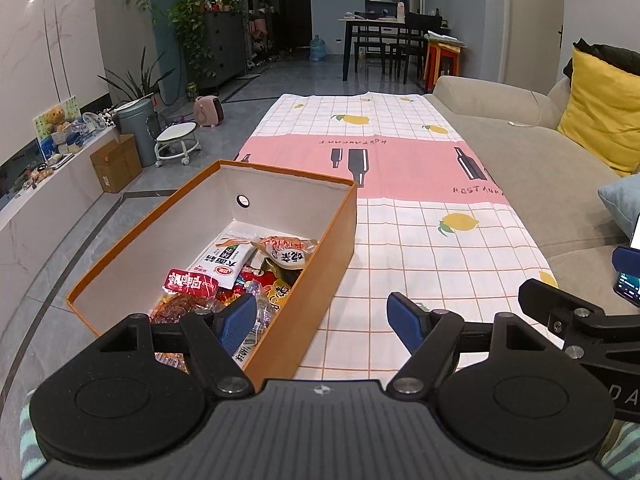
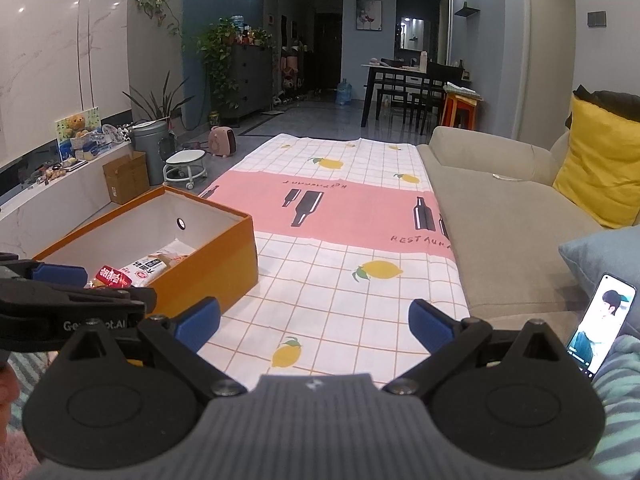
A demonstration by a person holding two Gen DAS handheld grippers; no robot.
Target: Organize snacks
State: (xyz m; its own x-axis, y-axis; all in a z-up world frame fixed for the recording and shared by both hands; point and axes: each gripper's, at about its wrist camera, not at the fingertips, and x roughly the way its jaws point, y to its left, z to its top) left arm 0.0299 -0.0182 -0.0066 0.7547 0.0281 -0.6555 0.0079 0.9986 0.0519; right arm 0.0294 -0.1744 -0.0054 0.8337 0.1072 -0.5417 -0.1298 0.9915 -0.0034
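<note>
An orange cardboard box (image 1: pixel 316 280) with a white inside stands on the left of a lemon-print tablecloth (image 1: pixel 420 248). It holds several snack packets (image 1: pixel 240 276), red, white and yellow. My left gripper (image 1: pixel 322 322) is open and empty, above the box's near right edge. My right gripper (image 2: pixel 314 322) is open and empty over the cloth, to the right of the box (image 2: pixel 208 264). The left gripper's fingers (image 2: pixel 60 274) show at the left edge of the right wrist view, in front of the snacks (image 2: pixel 132 270).
A beige sofa (image 1: pixel 520 168) with a yellow cushion (image 1: pixel 600 116) runs along the right of the cloth. A phone with a lit screen (image 2: pixel 600 326) is at the right. The floor to the left holds a brown carton (image 1: pixel 116 164), a bin and a small stool.
</note>
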